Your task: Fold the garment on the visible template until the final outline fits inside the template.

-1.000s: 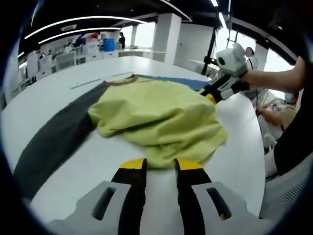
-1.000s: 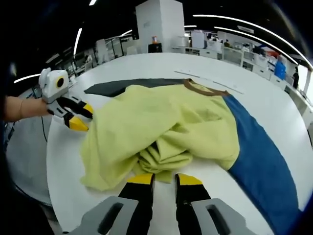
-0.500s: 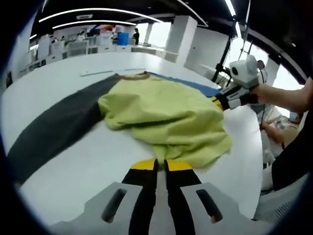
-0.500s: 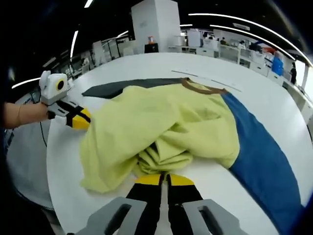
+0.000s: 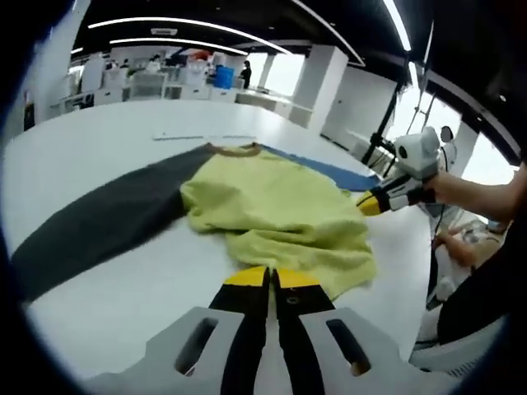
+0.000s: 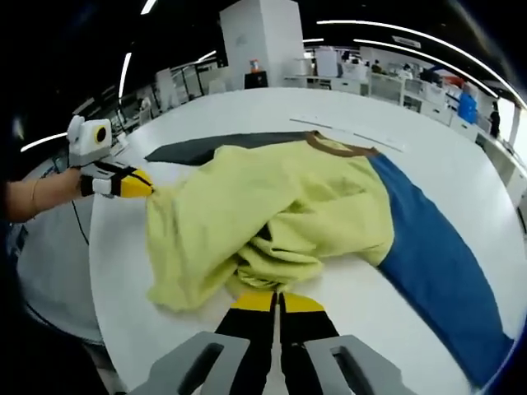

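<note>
Left gripper view: your left gripper [image 5: 271,278] has its jaws pressed together w/ the near edge of the yellow-green garment [image 5: 276,210] pinched at the tips. The cloth spreads ahead of the tips in a crumpled heap on the white table [image 5: 99,132]. Left of it & running away from you lies the dark grey template strip [image 5: 99,222]; the blue template strip [image 5: 317,167] shows past the garment's far side, beyond its brown collar [image 5: 233,149]. Ahead & to the right, your right gripper [image 5: 368,203] touches the garment's edge.

Right gripper view: right gripper [image 6: 277,302] jaws closed on a bunched fold of the garment [image 6: 272,214]. Blue strip [image 6: 432,263] runs off right of the tips, grey strip [image 6: 210,146] ahead-left. Left gripper [image 6: 140,183] meets the cloth's left edge.
</note>
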